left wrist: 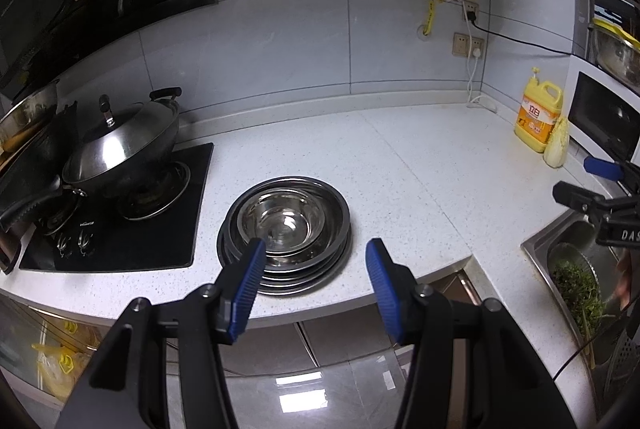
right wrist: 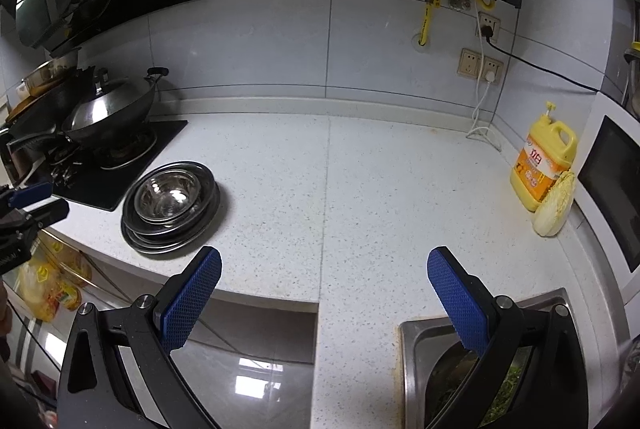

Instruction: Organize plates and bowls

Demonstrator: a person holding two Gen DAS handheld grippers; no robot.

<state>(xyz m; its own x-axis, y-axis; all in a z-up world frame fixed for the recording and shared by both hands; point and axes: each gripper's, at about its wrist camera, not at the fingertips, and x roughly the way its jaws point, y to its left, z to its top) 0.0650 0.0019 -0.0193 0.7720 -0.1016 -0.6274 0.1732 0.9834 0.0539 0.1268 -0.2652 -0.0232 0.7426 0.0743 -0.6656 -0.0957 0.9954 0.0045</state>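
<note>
A stack of steel plates (left wrist: pixel 285 261) with a bowl (left wrist: pixel 280 221) nested on top sits on the counter (left wrist: pixel 400 169) just beside the stove (left wrist: pixel 120 229). The left gripper (left wrist: pixel 316 253) hangs spread and empty near the stack; the right gripper (right wrist: pixel 324 261) is likewise released, above the counter edge near the sink (right wrist: pixel 416 349), which seems to hold greens.

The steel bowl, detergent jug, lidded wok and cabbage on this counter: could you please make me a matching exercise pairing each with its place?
Things:
1. steel bowl
2. detergent jug
3. lidded wok
4. cabbage

Places:
A. on the stove burner
B. leaning against the jug
C. atop the stacked plates
D. by the microwave, back right

Pairs: 1-C, 2-D, 3-A, 4-B
</note>
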